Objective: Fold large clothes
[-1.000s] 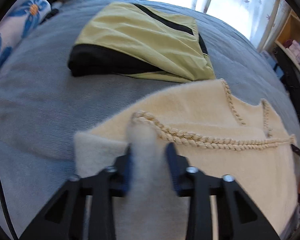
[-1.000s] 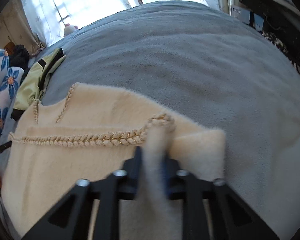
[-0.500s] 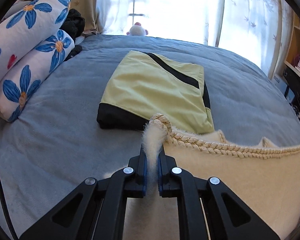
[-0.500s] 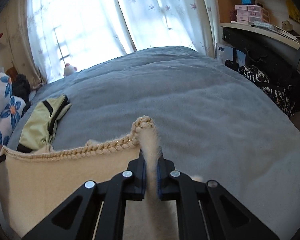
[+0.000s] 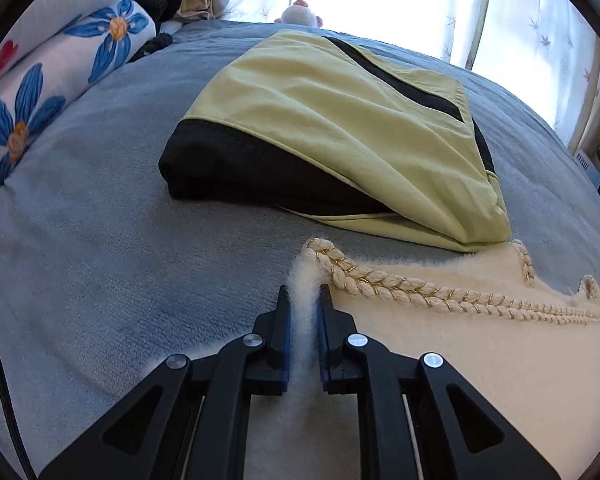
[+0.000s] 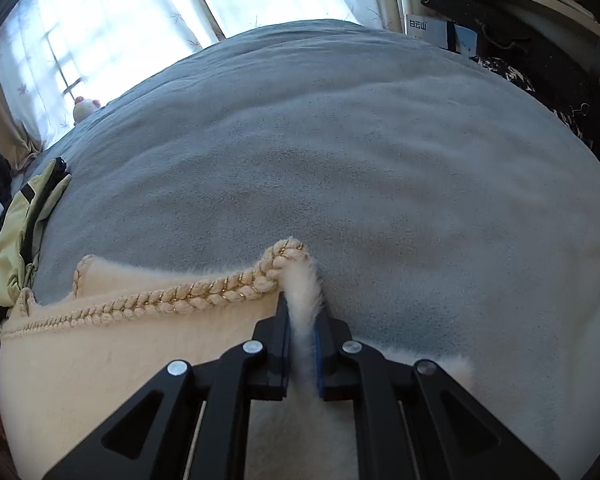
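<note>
A fluffy cream garment (image 5: 480, 360) with a braided gold-flecked trim (image 5: 420, 284) lies on the grey-blue bed cover (image 5: 100, 240). My left gripper (image 5: 304, 296) pinches its folded edge at the left end of the trim, low over the bed; its jaws are opening with the fabric still between the pads. In the right wrist view the same garment (image 6: 120, 360) spreads to the left. My right gripper (image 6: 302, 300) pinches the right end of the trim (image 6: 204, 296), its jaws also opening around the fabric.
A folded yellow and black garment (image 5: 340, 112) lies just beyond the cream one, also seen edge-on (image 6: 20, 232). Flowered pillows (image 5: 60, 72) line the left. A plush toy (image 5: 300, 14) sits by the curtains. Dark clothing (image 6: 540, 92) and shelves stand past the bed's right edge.
Both grippers lifted the trimmed edge off the bed, carried it forward, then lowered it close to the cover. The trim now lies stretched straight between them, near the yellow garment.
</note>
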Demonstrator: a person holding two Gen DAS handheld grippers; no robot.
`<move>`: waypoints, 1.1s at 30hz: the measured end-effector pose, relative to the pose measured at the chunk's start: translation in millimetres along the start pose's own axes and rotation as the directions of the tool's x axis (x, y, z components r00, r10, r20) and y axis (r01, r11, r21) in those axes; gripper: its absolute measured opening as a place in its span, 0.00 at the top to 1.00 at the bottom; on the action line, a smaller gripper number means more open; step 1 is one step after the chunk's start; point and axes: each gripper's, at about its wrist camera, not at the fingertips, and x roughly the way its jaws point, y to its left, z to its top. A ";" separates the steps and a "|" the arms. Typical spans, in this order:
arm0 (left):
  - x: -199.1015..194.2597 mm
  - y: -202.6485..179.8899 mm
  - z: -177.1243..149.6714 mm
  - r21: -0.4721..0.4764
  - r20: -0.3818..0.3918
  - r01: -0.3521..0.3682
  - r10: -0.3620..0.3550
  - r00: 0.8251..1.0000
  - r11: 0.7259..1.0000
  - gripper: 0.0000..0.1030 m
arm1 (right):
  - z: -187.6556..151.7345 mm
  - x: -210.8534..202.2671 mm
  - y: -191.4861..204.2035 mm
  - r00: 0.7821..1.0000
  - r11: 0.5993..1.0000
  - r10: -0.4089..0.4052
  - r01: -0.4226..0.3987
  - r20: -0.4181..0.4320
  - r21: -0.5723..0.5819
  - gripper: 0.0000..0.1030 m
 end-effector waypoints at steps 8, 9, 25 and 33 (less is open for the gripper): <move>-28.8 18.5 0.8 -0.092 -0.012 -0.047 0.046 0.999 0.995 0.57 | -0.8 -40.8 6.5 1.000 1.000 -0.020 0.019 0.023 0.016 0.73; -36.4 16.2 -0.8 -0.090 -0.007 -0.060 0.059 0.998 0.994 0.57 | -1.0 -47.6 10.3 0.999 1.000 0.003 -0.004 0.035 0.008 0.73; -47.5 -111.8 -49.3 0.212 -0.027 0.015 -0.010 1.000 0.977 0.56 | -39.7 -32.6 132.6 0.990 0.960 0.128 -0.140 -0.063 -0.241 0.74; -36.1 -39.1 -27.6 0.094 -0.041 -0.025 0.029 0.999 0.995 0.48 | -13.9 -19.6 9.8 0.999 0.998 -0.017 0.014 -0.050 -0.064 0.81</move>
